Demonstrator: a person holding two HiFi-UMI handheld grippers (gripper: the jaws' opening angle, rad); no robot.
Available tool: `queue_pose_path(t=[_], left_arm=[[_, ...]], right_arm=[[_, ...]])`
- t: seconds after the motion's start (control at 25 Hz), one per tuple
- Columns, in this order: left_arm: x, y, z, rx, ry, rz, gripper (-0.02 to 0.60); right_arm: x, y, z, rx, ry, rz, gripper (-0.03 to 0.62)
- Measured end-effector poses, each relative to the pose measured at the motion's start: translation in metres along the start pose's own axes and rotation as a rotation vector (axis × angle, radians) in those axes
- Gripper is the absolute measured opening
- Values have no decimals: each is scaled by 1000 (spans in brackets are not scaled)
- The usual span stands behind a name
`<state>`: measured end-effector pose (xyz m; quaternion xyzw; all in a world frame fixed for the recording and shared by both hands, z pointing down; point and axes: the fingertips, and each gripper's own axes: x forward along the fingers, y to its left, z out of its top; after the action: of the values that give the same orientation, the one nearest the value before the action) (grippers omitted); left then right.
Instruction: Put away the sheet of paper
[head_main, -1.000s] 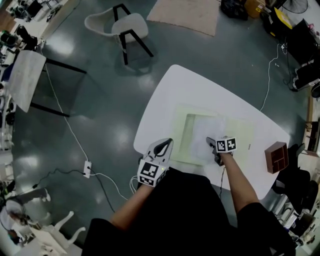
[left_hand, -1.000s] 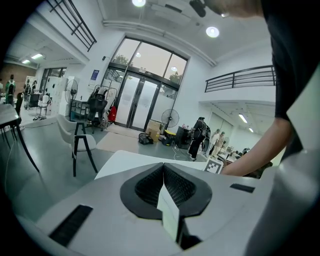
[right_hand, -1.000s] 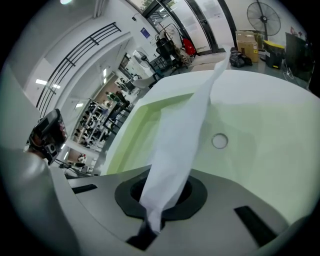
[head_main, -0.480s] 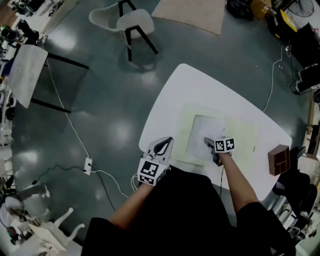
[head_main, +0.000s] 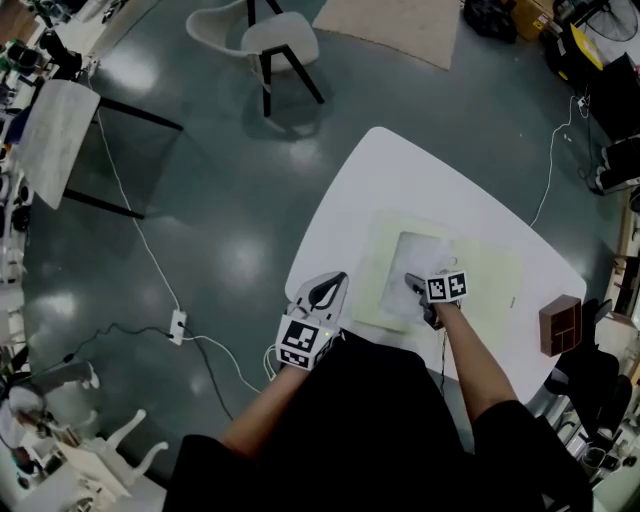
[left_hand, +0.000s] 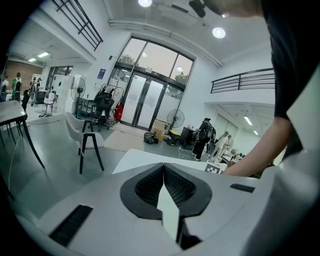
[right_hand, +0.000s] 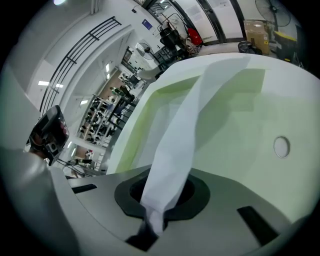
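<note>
Spreading beneath the right jaws, the white desk (head_main: 420, 170) carries a pale green mat (head_main: 490, 270). The sheet of paper (head_main: 420, 255) stretches ahead of the right gripper (head_main: 415, 288), whose jaws are clamped on its near edge. The left gripper (head_main: 325, 290) has its jaws closed and empty. A firm pinch and a gentle lift should avoid creasing.

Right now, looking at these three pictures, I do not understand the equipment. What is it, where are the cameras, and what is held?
There is no robot: a person works with two hand-held, two-jaw tools. One picture looks down from a camera on the person's head; the other two come from cameras riding on the tools. On the white table lies a green mat, with a brown box near the edge. The right tool is shut on an edge of the sheet of paper, which lies on the mat. The left tool is shut and empty.
</note>
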<state>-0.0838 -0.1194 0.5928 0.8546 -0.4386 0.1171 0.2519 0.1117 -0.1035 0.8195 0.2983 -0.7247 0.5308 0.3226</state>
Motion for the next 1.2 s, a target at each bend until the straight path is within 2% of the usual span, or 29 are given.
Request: queue_pose_path(t=[0.32,0.48,0.6,0.8,0.96,1.2], left_arm=[[2,6,2,0,3,-6,4],[2,10,4,0,-3,-1,4],[2,13,4,-1,-4,-3,4],[7,11,4,12,-2,-24,4],[14,5,8,13,-18,-48,4],[16,5,11,10,-27,-84,4]], right_arm=[[15,11,9,12,3,41,2],[16,6,9,39,-10,15,6],[14,1,10,90,-38,-20,89],[2,-5,10,145,-79,-43,141],[-18,-20,5,152,-102,-102,160],[-43,-49,-3,154,-98,-251,160]])
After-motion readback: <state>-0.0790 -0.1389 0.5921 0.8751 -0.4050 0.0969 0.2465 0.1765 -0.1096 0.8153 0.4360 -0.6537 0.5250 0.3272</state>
